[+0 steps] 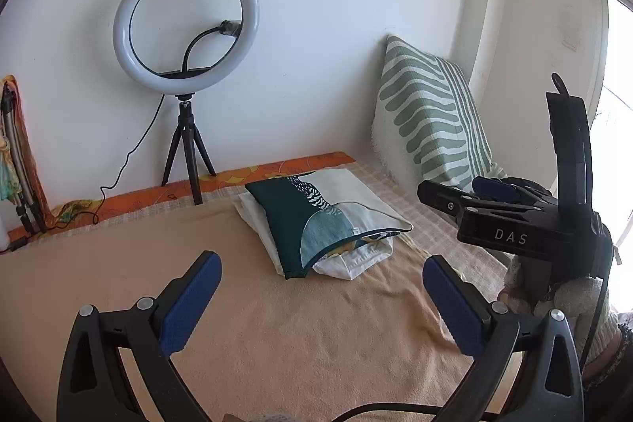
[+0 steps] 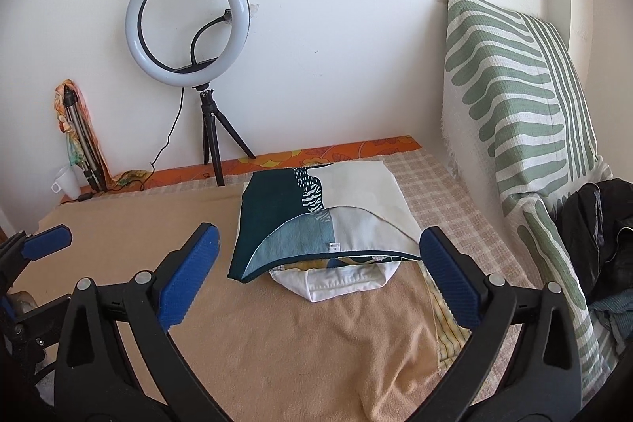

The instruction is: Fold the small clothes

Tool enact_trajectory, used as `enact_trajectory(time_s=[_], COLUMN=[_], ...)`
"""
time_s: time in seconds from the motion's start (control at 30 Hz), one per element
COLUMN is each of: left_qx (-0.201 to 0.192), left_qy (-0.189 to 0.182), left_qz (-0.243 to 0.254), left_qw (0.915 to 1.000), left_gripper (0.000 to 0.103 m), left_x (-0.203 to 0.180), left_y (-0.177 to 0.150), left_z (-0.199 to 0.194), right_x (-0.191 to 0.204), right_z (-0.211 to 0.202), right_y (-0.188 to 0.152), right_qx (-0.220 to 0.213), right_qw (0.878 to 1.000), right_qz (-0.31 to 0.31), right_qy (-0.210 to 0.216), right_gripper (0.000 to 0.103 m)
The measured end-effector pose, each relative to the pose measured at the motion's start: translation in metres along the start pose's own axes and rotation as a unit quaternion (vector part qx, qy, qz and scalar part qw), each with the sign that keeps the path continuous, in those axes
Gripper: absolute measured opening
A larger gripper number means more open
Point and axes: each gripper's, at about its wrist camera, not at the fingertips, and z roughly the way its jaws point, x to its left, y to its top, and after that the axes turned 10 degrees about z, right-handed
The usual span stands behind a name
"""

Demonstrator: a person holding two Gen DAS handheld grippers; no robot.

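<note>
Lying folded, patterned cloth [image 2: 316, 220] tops white garment [image 2: 340, 283].

Left gripper [image 1: 322, 299]: black plastic frame, blue ribbed pads [image 1: 190, 303], silver screws at the pivots, black cable beneath. Right gripper [image 2: 318, 277]: identical build; its side, seen from the left wrist, bears white "DAS" lettering [image 1: 511, 236].

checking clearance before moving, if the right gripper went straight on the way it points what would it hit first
Probably the folded teal and cream patterned cloth atop the white garment; the open right gripper points at it, though depth is unclear.
</note>
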Motion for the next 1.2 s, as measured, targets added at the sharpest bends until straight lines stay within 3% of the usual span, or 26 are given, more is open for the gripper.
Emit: enact_trajectory(time_s=[0.37, 0.63, 1.2], left_qx=[0.023, 0.040, 0.033], left_qy=[0.059, 0.067, 0.070], left_qz=[0.029, 0.024, 0.019], left_qw=[0.9975, 0.9966, 0.9969], left_gripper=[0.103, 0.103, 0.103], left_x=[-0.010, -0.008, -0.007], left_y=[-0.017, -0.028, -0.028], left_z=[-0.017, -0.016, -0.028], right_x=[0.017, 0.024, 0.026], right_z=[-0.017, -0.017, -0.022], right_y=[-0.014, -0.027, -0.030], right_qx=[-0.010, -0.003, -0.007], right_qw=[1.000, 1.000, 1.000], right_qz=[-0.009, -0.010, 0.001], right_qy=[-0.008, -0.004, 0.002], right_gripper=[0.103, 0.103, 0.103])
